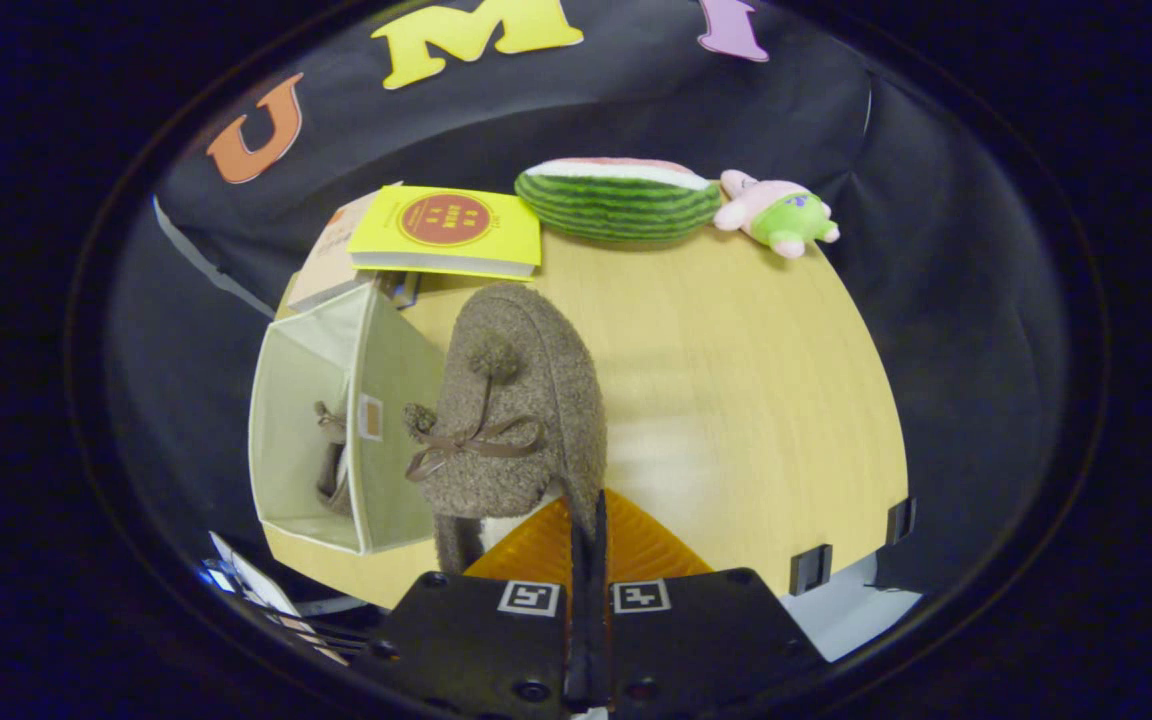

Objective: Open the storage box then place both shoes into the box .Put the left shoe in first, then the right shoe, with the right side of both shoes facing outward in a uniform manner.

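- Box (311, 440) sits open on the table (736, 420), to the left of my fingers, w/ its mouth turned toward me. One shoe (334, 465) is already inside, bow showing; I take that for the left one, so step 1 looks done.
- The 2nd shoe (521, 410), a fuzzy brown slipper w/ pom-poms and a ribbon bow, is held just ahead of my fingers, toe pointing away, right beside the box's open edge. I reckon it's carried by the heel end so the toe can lead into the box.
- My tongs (586, 530): orange fingers nearly together, only a thin dark gap between them, pinched on the slipper's heel rim as far as I can tell; the contact itself is partly hidden by the fuzz.
- Beyond the slipper: yellow book (446, 230), melon plush (621, 200), pink-green toy (781, 220), well apart from the work.
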